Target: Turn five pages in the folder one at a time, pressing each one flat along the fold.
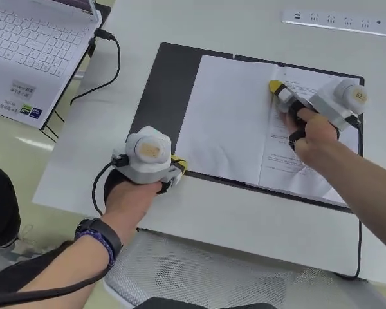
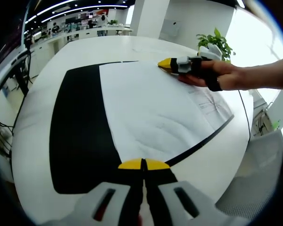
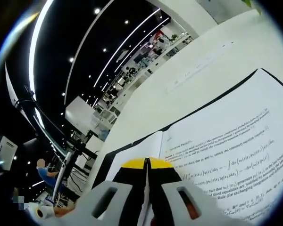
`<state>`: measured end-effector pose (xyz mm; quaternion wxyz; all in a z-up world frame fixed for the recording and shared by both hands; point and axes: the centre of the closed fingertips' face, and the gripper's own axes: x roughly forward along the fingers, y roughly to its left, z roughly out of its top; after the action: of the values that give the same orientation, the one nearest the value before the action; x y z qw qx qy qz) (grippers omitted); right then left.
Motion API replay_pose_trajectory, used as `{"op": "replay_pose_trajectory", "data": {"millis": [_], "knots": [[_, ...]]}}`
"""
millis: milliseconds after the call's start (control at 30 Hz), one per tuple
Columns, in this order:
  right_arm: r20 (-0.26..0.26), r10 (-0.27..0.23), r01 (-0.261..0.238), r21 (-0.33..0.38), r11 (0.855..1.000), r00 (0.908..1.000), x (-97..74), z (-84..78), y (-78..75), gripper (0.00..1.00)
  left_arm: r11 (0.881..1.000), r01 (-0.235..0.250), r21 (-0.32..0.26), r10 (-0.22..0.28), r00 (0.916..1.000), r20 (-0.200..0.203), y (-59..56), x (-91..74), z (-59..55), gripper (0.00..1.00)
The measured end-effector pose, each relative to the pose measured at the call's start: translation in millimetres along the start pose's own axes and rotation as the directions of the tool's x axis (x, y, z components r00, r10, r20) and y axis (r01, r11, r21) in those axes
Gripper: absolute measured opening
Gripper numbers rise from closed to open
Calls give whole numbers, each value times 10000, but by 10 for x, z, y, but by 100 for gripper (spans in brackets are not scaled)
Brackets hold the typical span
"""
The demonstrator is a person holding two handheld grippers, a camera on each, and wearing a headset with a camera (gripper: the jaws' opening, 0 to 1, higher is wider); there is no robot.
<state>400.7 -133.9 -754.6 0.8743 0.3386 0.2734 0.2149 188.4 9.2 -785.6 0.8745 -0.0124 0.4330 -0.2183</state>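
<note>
We see the folder (image 1: 159,96) lying open on the white worktop (image 1: 199,22), its black inner cover bare on the left. A blank page (image 1: 228,119) lies turned over across the middle, and a printed page (image 1: 284,158) shows to the right of the fold. Our left gripper (image 1: 179,165) sits at the folder's near edge, just by the lower corner of the blank page. In the left gripper view its yellow-tipped jaws are pressed together with nothing between them. Our right gripper (image 1: 275,87) is at the far end of the fold, with its tip down on the paper where the blank and printed pages meet. In the right gripper view its jaws are also closed tight, and we cannot tell whether any sheet is caught in them. A laptop (image 1: 32,45) stands at the worktop's far left corner, well apart from the folder, and a power strip (image 1: 341,20) lies along the far edge.
</note>
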Motion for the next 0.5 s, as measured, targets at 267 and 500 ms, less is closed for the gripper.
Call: {"op": "replay_pose_trajectory", "data": {"millis": [267, 500], "knots": [[355, -299, 298, 22, 9996, 9989, 109, 101, -43, 0, 10000, 3, 22, -3, 10000, 20, -2, 0, -1, 0], [496, -510, 510, 22, 9987, 9975, 299, 206, -155, 0, 10000, 40, -13, -40, 10000, 55, 5, 4, -4, 0]]}}
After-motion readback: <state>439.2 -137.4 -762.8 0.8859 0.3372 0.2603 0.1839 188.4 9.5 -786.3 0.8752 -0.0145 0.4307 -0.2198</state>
